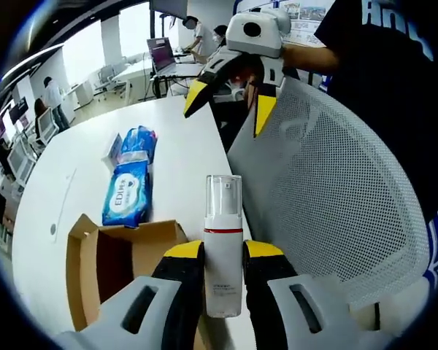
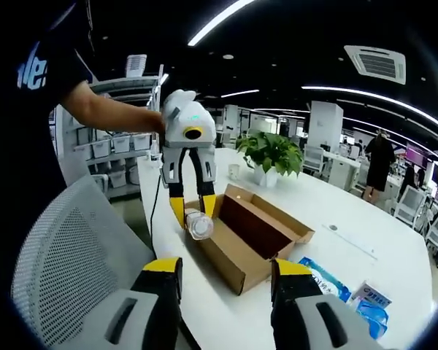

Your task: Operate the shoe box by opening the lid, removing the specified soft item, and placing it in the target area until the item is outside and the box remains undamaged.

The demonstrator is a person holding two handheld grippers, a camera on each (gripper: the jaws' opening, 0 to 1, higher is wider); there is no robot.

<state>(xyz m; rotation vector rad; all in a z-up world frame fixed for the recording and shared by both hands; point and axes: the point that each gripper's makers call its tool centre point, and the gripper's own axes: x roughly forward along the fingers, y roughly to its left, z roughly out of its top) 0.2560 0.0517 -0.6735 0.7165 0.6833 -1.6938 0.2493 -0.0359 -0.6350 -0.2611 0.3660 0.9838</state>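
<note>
Bottle (image 1: pixel 223 244) sits low in the middle of the left gripper view, pinched between the left gripper (image 1: pixel 223 251) jaws; its small print is too tiny to read. One open shoe box (image 1: pixel 109 262) is cut off at the lower left. Two blue soft packs (image 1: pixel 129 175) lie on the white table (image 1: pixel 182 138). Right gripper (image 2: pixel 226 273) jaws are spread wide, holding nothing. One plant (image 2: pixel 270 151), perhaps in a pot, stands behind.

The shoe box (image 1: pixel 109 270) interior stays hidden; bottle (image 1: pixel 223 248) label unreadable.
</note>
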